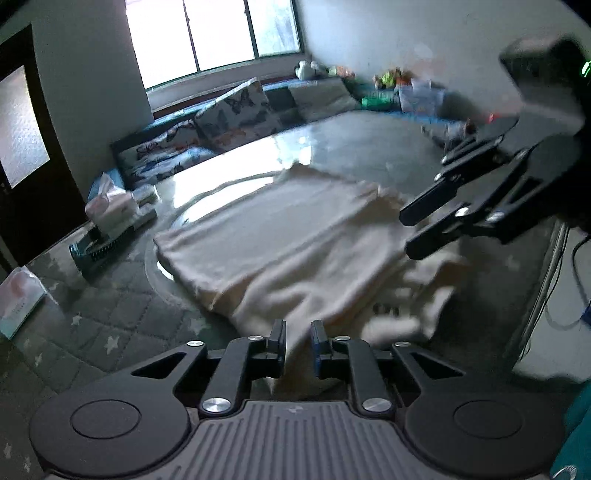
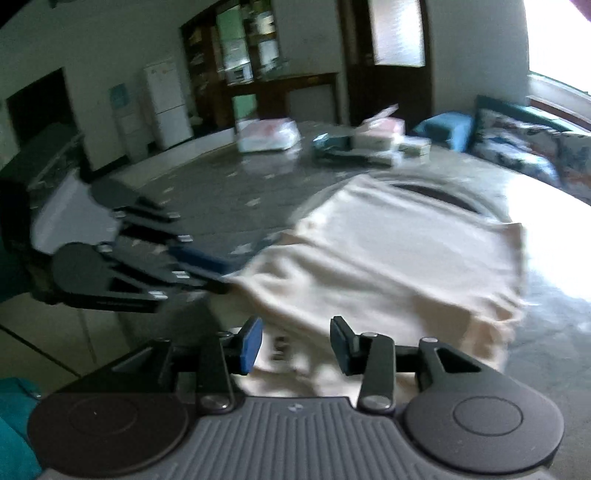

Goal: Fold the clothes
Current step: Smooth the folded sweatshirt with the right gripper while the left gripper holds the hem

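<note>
My left gripper [image 1: 298, 341] stands narrowly parted and my right gripper [image 2: 295, 345] wider, both gripping nothing, above the near edge of the cream garment [image 1: 280, 236] lying half-folded on the table [image 1: 354, 147].

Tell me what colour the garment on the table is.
Cream garment, clearest in the left wrist view.

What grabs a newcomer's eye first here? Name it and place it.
The cream garment, part-folded, lies spread mid-table over a round glass turntable. Both grippers hang over its near edge: the left gripper with jaws a narrow gap apart and cloth between them, the right gripper with jaws wider. Butterfly-print cushions line the bench under the bright window.
</note>
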